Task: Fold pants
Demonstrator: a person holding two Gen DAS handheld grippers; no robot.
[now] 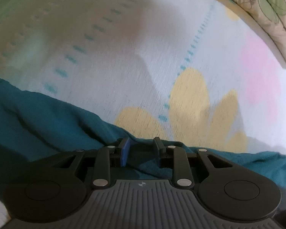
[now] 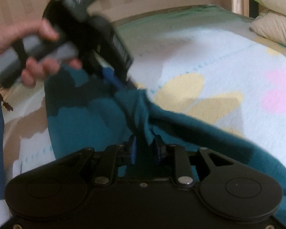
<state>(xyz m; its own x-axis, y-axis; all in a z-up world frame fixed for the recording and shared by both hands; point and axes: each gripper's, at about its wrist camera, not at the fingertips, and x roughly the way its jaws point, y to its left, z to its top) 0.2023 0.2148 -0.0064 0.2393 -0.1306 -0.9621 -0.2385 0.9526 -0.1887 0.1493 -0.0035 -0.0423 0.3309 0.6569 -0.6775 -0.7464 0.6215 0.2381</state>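
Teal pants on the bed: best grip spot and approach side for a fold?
Grip the teal pants at the bunched edge, where the left tongs and right tongs already pinch them. Come from above, at the near edge: the fabric stands up in a ridge there and lies flat on the bedspread elsewhere.

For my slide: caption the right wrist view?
Both grippers, right and left, pinch bunched teal pants over a flowered bedspread.

Teal pants [image 2: 89, 122] bunched, lifted off floral bedspread [image 2: 209, 57].
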